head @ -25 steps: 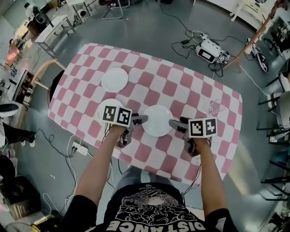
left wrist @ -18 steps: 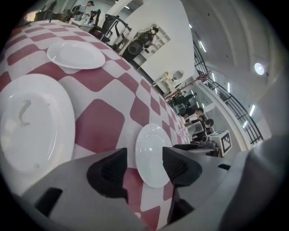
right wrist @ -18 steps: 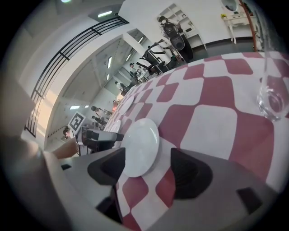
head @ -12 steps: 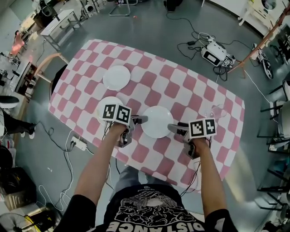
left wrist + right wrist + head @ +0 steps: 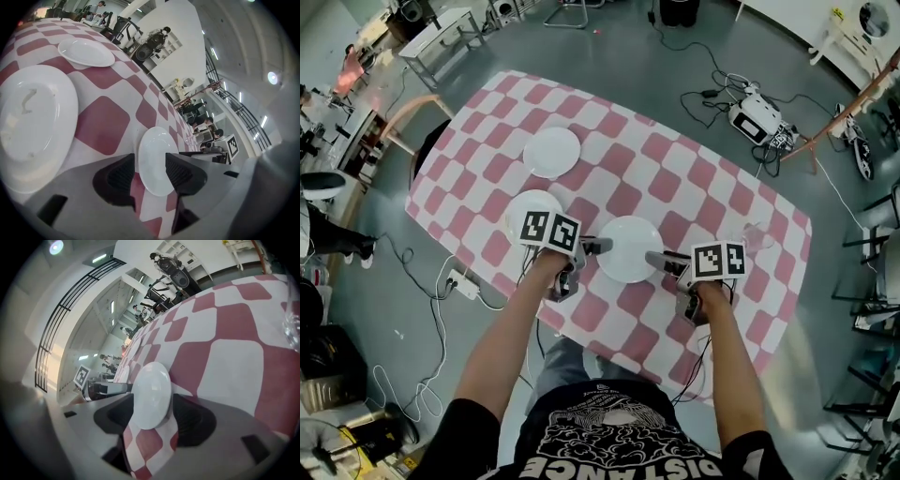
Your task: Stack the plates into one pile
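1. The jaws of both grippers stand apart and have just been closing. The left gripper [image 5: 151, 163] and right gripper [image 5: 153, 399] each bracket an opposite rim of the middle plate [image 5: 628, 249], which lies flat on the checked table [image 5: 675, 183], not yet pinched.
2. Close both evenly, then lift it level so neither rim slips.
3. The likely next move is to set it centred on the near-left plate [image 5: 525, 203]; the far plate [image 5: 551, 152] lies beyond.
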Action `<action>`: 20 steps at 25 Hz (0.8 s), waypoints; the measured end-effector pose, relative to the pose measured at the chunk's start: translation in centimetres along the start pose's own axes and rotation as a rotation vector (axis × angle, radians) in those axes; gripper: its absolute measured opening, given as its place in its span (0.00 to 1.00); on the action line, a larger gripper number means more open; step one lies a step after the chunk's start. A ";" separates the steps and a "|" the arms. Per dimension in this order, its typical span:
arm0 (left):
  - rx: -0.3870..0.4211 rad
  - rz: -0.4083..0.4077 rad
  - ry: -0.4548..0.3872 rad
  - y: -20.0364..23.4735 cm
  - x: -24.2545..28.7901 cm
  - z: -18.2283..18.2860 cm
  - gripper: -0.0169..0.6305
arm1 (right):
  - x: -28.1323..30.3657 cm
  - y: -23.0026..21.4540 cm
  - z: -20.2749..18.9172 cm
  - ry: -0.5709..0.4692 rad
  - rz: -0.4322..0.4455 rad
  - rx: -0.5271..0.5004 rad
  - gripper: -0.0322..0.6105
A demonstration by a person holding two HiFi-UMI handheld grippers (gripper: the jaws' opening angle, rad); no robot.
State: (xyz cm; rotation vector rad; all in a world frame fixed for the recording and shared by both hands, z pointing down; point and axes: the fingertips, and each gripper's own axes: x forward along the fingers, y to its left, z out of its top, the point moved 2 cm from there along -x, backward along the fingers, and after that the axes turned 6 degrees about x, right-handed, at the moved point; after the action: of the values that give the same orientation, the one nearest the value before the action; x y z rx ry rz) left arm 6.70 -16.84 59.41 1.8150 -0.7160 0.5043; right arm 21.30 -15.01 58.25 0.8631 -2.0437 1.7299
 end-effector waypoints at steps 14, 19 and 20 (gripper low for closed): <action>0.037 0.093 0.009 0.9 0.2 -0.5 0.16 | 0.3 -2.3 0.2 -0.008 -0.114 0.070 0.12; 0.023 0.110 -0.010 0.9 -0.1 -0.6 0.10 | 0.2 -2.3 0.2 -0.014 -0.116 0.097 0.12; 0.020 0.108 -0.017 0.8 -0.3 -0.6 0.10 | 0.2 -2.3 0.2 -0.016 -0.120 0.096 0.12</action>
State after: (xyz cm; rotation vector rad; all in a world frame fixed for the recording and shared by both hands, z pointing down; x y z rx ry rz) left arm 5.96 -16.45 59.99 1.8085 -0.8262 0.5691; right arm 22.65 -15.46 60.11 1.0103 -1.8904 1.7730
